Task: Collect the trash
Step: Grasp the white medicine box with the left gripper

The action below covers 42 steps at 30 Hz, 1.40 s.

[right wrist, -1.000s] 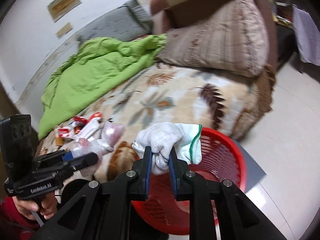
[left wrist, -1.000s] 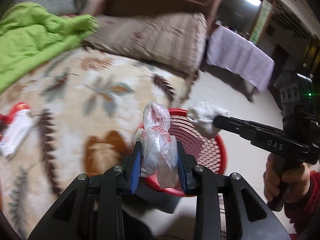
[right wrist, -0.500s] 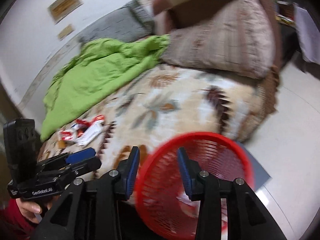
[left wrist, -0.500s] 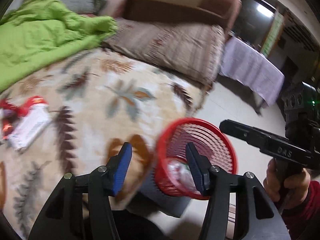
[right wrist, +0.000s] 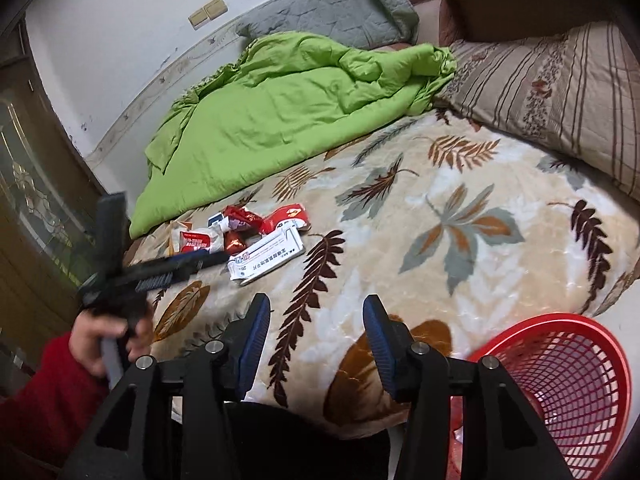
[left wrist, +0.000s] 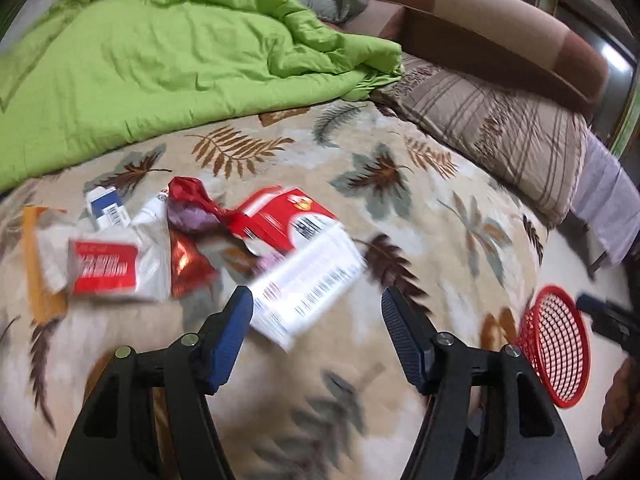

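Closest to me, the right claw (right wrist: 316,328) hangs wide and empty over the bed's leaf blanket (right wrist: 460,216), with the red basket (right wrist: 560,380) just beside it off the bed edge. The left claw (left wrist: 316,316) is spread wide too, nothing in it, nosing right up on the white barcode box (left wrist: 308,288). Behind that sits the rest of the trash: a red carton (left wrist: 284,220), a crinkly red wrapper (left wrist: 188,236), a white-and-red packet (left wrist: 112,268) and a small blue box (left wrist: 106,208), all bunched together and touching. Further back, the green duvet (left wrist: 160,52) and striped pillow (left wrist: 488,120).

If it were me, I'd straddle the box across its narrow side, press slightly into the soft blanket, then close, so it doesn't just skate away.
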{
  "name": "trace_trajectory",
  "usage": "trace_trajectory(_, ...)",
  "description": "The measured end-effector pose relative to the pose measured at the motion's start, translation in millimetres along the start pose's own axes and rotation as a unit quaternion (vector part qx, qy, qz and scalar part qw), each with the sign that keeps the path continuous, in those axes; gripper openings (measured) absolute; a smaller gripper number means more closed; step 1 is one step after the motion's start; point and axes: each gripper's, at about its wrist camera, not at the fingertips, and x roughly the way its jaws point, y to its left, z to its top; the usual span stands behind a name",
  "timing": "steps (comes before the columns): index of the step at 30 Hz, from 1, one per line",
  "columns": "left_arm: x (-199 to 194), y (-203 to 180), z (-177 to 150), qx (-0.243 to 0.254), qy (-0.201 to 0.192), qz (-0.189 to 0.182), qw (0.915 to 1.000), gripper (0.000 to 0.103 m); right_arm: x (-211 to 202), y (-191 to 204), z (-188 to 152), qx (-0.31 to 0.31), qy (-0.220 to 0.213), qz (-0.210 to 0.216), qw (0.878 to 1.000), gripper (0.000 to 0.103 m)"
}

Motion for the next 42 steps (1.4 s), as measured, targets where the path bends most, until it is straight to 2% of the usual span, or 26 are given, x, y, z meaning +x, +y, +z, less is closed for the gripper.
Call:
trace_trajectory(2,20.5,21.0,6.4,-0.020,0.019,-0.011,0.9996,0.066,2.1,-4.0,-1.0,0.004,0.003,-0.003,1.000,0.053)
trace_trajectory(4,42.4,36.7,11.3,-0.032,0.040,-0.052,0.9973,0.066,3.2,-9.4,-1.4,0.009,0.006,-0.009,1.000,0.053)
trace_trajectory(8,71.0,47.8,8.6,-0.053,0.078,-0.108,0.9897,0.066,7.2,-19.0,-1.4,0.020,0.011,-0.012,1.000,0.053)
trace_trajectory(10,74.6,43.2,2.5,-0.050,0.088,-0.116,0.9880,0.065,8.6,-20.1,-1.0,0.020,0.012,-0.013,1.000,0.053)
trace_trajectory(11,73.4,37.0,-1.7,-0.043,0.091,-0.127,0.9867,0.064,9.0,-20.2,-0.6,0.019,0.011,-0.012,1.000,0.053)
trace_trajectory(14,65.8,8.7,-12.3,0.004,0.092,-0.133,0.9868,0.053,12.9,-19.7,0.8,0.018,0.013,-0.006,1.000,0.053)
trace_trajectory(17,64.2,-23.2,-18.9,0.062,0.105,-0.144,0.9821,0.050,15.5,-18.8,1.8,0.019,0.013,-0.002,1.000,0.053)
trace_trajectory(19,68.8,-38.5,-20.8,0.095,0.118,-0.132,0.9795,0.050,15.4,-17.7,2.1,0.018,0.012,-0.001,1.000,0.053)
trace_trajectory(20,72.1,-45.5,-20.9,0.109,0.124,-0.109,0.9803,0.051,14.3,-17.4,2.0,0.016,0.010,-0.001,1.000,0.053)
trace_trajectory(21,75.0,-50.1,-19.4,0.109,0.123,-0.093,0.9819,0.055,13.9,-16.7,1.8,0.016,0.009,-0.001,1.000,0.053)
trace_trajectory(24,80.4,-58.1,-11.5,0.076,0.121,-0.074,0.9870,0.055,10.5,-19.8,0.8,0.019,0.005,-0.008,1.000,0.053)
trace_trajectory(25,82.7,-64.3,-8.9,0.074,0.118,-0.052,0.9889,0.056,9.4,-20.7,0.5,0.019,0.004,-0.010,1.000,0.053)
trace_trajectory(29,98.5,-79.7,-12.2,0.101,0.123,0.018,0.9870,0.056,6.1,-28.1,1.1,0.030,0.001,-0.018,0.999,0.053)
trace_trajectory(30,99.9,-82.1,-13.7,0.106,0.114,0.027,0.9875,0.056,5.6,-28.8,1.9,0.030,0.001,-0.020,0.999,0.053)
trace_trajectory(31,97.5,-83.5,-15.5,0.105,0.098,0.036,0.9890,0.051,5.6,-29.2,2.9,0.029,0.001,-0.021,0.999,0.053)
trace_trajectory(35,84.2,-78.7,-25.8,0.089,0.056,0.053,0.9930,0.051,11.3,-23.5,10.6,0.021,0.005,-0.013,1.000,0.054)
trace_trajectory(39,45.3,-63.9,-43.6,0.059,0.025,0.044,0.9970,0.050,30.0,-10.0,25.0,0.004,0.013,-0.003,1.000,0.054)
trace_trajectory(42,7.6,-44.4,-55.5,0.033,-0.002,0.060,0.9976,0.050,63.2,9.2,38.7,0.002,0.031,0.034,0.999,0.054)
